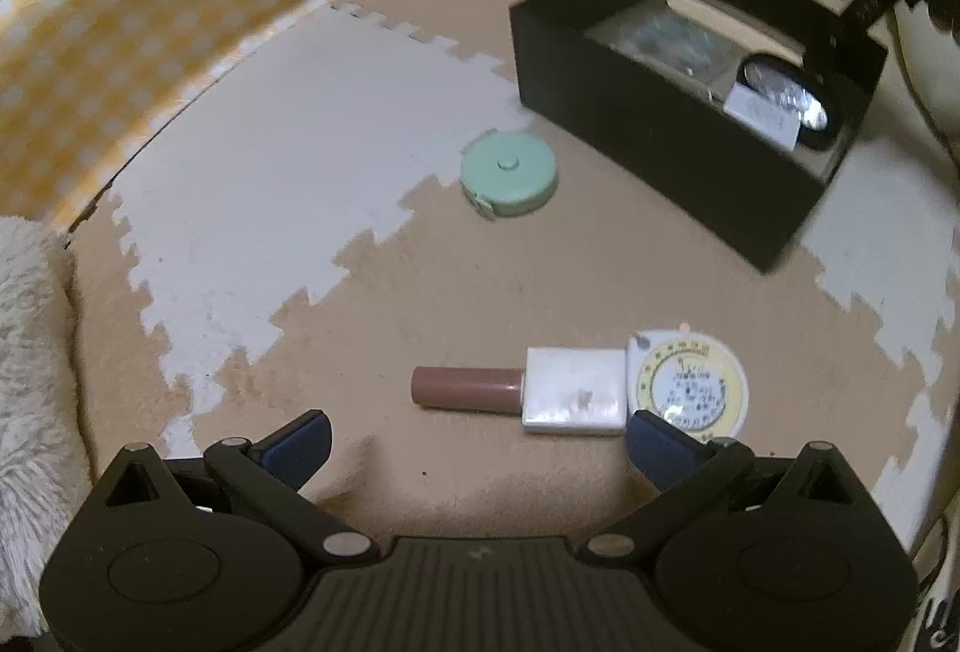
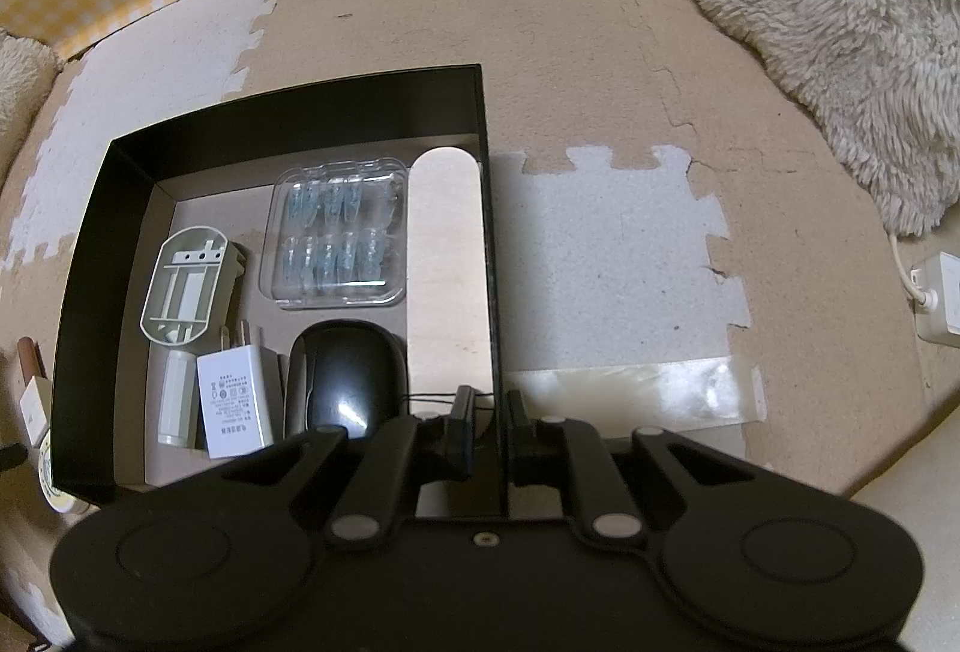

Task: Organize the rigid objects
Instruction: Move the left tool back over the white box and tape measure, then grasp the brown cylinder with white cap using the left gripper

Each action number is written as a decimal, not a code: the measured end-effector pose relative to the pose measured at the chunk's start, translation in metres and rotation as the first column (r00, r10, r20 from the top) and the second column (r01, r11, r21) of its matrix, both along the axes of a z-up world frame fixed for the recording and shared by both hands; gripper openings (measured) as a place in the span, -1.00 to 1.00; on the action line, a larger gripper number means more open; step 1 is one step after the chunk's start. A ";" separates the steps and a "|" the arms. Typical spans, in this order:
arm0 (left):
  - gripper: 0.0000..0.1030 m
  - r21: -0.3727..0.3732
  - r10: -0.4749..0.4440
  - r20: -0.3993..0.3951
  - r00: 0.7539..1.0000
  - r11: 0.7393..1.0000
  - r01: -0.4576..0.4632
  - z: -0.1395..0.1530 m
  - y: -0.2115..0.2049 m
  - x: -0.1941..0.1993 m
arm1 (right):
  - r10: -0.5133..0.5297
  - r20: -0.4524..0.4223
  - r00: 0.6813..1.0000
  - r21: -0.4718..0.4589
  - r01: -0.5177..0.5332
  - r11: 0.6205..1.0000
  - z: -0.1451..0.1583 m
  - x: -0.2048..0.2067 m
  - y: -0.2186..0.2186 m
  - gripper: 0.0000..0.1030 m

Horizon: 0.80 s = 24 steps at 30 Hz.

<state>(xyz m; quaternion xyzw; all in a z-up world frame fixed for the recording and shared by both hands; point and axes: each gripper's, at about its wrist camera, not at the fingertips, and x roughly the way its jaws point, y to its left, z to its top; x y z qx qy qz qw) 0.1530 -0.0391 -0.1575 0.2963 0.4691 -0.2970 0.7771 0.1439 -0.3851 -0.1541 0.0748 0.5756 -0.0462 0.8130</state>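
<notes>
My left gripper is open and empty, low over the foam floor mat, just short of a brown tube with a white square cap. A round yellow-and-white dial tape lies against the cap. A mint green tape measure lies farther off. My right gripper is shut on the right wall of the black box. In the box lie a black mouse, a white charger, a clear blister pack, a wooden board and a grey plastic part. The box also shows in the left wrist view.
A yellow checked wall borders the mat on the far side. Fluffy cream rugs lie at the right and at the left. A white power strip sits at the right edge. Clear tape is stuck on the mat.
</notes>
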 end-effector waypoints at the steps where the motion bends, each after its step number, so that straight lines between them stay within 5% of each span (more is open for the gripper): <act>1: 1.00 0.005 -0.004 -0.001 1.000 1.000 0.004 -0.002 -0.001 0.000 | 0.000 0.000 1.000 0.000 0.000 1.000 0.000 0.000 0.000 -0.77; 14: 0.99 -0.034 0.010 -0.024 1.000 0.999 -0.011 -0.015 -0.007 0.015 | 0.000 0.000 1.000 -0.001 0.000 1.000 0.000 0.000 0.001 -0.77; 24: 0.67 -0.113 0.076 -0.097 0.992 0.990 -0.087 -0.016 -0.007 0.022 | 0.002 0.000 1.000 -0.003 -0.002 1.000 0.000 0.001 0.002 -0.77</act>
